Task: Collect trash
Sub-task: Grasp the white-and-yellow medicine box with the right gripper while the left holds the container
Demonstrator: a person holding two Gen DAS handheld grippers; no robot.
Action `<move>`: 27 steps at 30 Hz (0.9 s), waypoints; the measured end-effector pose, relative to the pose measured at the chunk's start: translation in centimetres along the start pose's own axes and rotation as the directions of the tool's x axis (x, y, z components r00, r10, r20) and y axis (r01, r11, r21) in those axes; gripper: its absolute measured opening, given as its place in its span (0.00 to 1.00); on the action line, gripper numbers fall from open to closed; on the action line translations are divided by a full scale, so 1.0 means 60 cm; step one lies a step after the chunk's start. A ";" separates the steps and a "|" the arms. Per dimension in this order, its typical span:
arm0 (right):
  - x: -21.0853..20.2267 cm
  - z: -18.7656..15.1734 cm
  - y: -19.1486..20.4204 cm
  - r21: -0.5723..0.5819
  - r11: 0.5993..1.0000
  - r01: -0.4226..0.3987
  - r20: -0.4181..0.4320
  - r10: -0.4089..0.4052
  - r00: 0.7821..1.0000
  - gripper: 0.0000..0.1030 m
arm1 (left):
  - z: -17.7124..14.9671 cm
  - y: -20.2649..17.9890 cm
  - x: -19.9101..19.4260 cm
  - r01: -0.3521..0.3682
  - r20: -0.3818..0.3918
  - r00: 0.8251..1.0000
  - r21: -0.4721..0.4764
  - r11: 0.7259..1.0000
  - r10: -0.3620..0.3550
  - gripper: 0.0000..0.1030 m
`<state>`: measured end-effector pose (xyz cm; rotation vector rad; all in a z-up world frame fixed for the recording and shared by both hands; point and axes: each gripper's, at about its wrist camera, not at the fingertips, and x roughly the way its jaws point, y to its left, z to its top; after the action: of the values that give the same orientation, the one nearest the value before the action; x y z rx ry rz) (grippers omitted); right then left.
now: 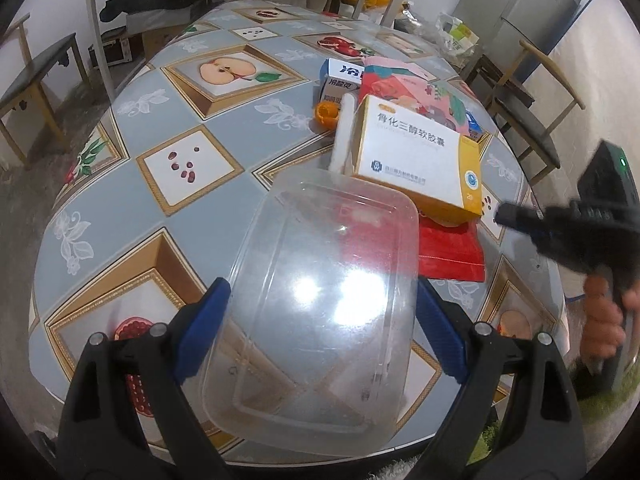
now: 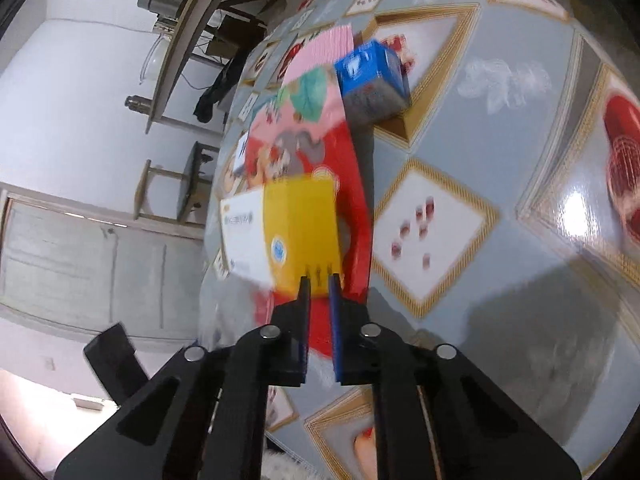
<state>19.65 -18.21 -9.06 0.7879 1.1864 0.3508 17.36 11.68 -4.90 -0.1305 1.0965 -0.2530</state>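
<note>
One clear plastic container (image 1: 320, 304) sits between the blue pads of the left tool (image 1: 324, 320), which is clenched on its two long sides and holds it tilted over the near part of the bench (image 1: 168, 152). Taking that container as the landmark: just beyond its far rim lies one white and yellow medicine box (image 1: 416, 156), resting on one red packet (image 1: 452, 254) that shows to the container's right. Beyond the medicine box lies one pink printed pouch (image 1: 404, 84), and beside it, further left, one blue and white carton (image 1: 340, 80) with one piece of orange peel (image 1: 325, 114) in front of it. A second, smaller blue box (image 2: 370, 80) lies at the pouch's far right side. One white stick-like item (image 1: 344, 136) leans along the medicine box's left edge.

The right tool (image 2: 319, 280), gripped by a hand (image 1: 604, 320) to the right of the container, points steeply down at the yellow end of the medicine box; its jaws stand nearly together with nothing between them.
</note>
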 end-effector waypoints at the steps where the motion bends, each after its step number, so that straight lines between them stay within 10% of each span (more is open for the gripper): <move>1: -0.005 -0.012 -0.003 0.007 1.000 -0.007 -0.006 0.007 1.000 0.06 | 0.000 0.000 0.000 0.001 0.001 1.000 0.000 1.000 -0.001 0.84; 6: -0.035 -0.060 0.006 -0.045 0.999 0.015 -0.004 -0.015 1.000 0.06 | -0.001 0.005 -0.001 0.009 0.004 1.000 -0.003 1.000 -0.009 0.84; 10: -0.056 -0.053 0.064 -0.261 0.942 0.211 0.086 -0.194 0.977 0.19 | -0.001 0.012 -0.003 -0.010 0.010 1.000 -0.007 1.000 0.010 0.84; 14: -0.041 -0.039 0.157 -0.552 0.741 0.381 0.230 -0.304 0.924 0.54 | -0.003 0.029 -0.008 -0.035 0.022 0.999 -0.031 0.999 0.036 0.84; 18: 0.027 -0.038 0.223 -0.785 0.427 0.450 0.308 -0.361 0.880 0.66 | -0.006 0.052 -0.015 -0.060 0.032 0.998 -0.064 0.996 0.062 0.84; 23: 0.119 -0.042 0.249 -0.911 0.100 0.401 0.327 -0.420 0.846 0.76 | -0.010 0.076 -0.022 -0.078 0.038 0.996 -0.092 0.993 0.082 0.84; 27: 0.167 -0.054 0.264 -0.952 -0.041 0.304 0.289 -0.451 0.844 0.81 | -0.009 0.085 -0.023 -0.079 0.040 0.996 -0.101 0.992 0.083 0.84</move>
<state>22.70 0.16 -5.27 -0.8790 0.8822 0.6266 17.00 16.98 -5.09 -0.1789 1.0683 -0.1220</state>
